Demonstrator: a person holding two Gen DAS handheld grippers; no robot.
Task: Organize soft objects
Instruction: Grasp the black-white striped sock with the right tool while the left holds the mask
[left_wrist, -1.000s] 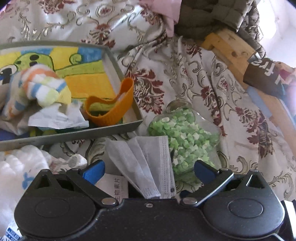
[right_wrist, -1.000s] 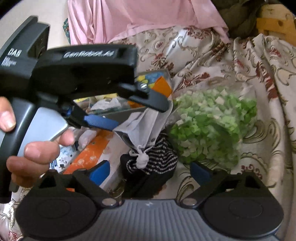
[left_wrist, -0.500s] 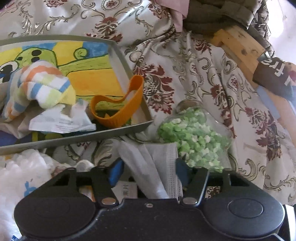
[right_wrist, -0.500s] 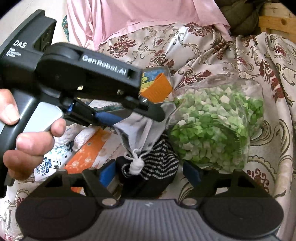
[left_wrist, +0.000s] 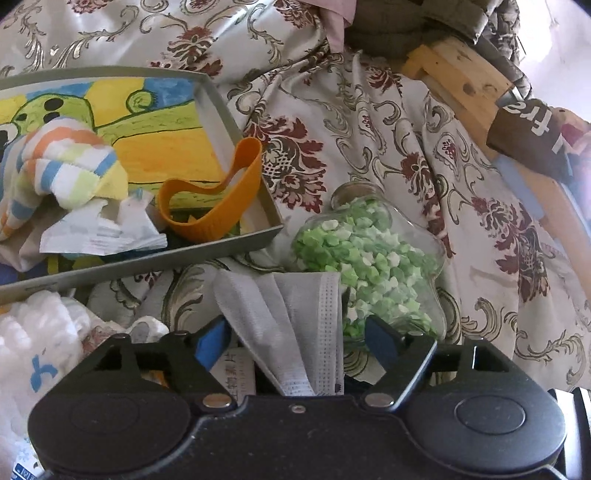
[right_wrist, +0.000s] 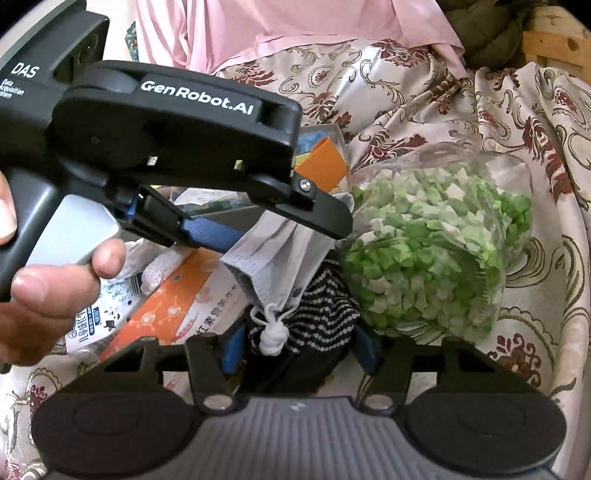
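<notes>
Here, on a bed draped in a floral bedspread (left_wrist: 369, 122), two hand-held grippers work on one grey face mask (left_wrist: 295, 325). The left gripper (left_wrist: 295, 341) has the mask hanging between its jaws; they have just been opening again after a squeeze, and its own view shows gaps beside both blue pads, so the mask seems loose rather than pinched. The right gripper (right_wrist: 299, 349) has just been closing its jaws around a black-and-white striped fabric item (right_wrist: 325, 317), with the mask's knotted ear loop (right_wrist: 272, 334) dangling in front; whether the pads press yet I cannot tell. Judging by the task, the mask is lifted clear so it can join the striped towel (left_wrist: 62, 155) and orange band (left_wrist: 218, 206) already in the shallow picture-printed box (left_wrist: 221, 110). Only the left view shows that box's contents. Only the right view shows the person's hand (right_wrist: 55, 288) on the left gripper, the striped item beneath, and orange packaging (right_wrist: 173, 299). A bag of green foam pieces (right_wrist: 443, 240) lies just beside.
</notes>
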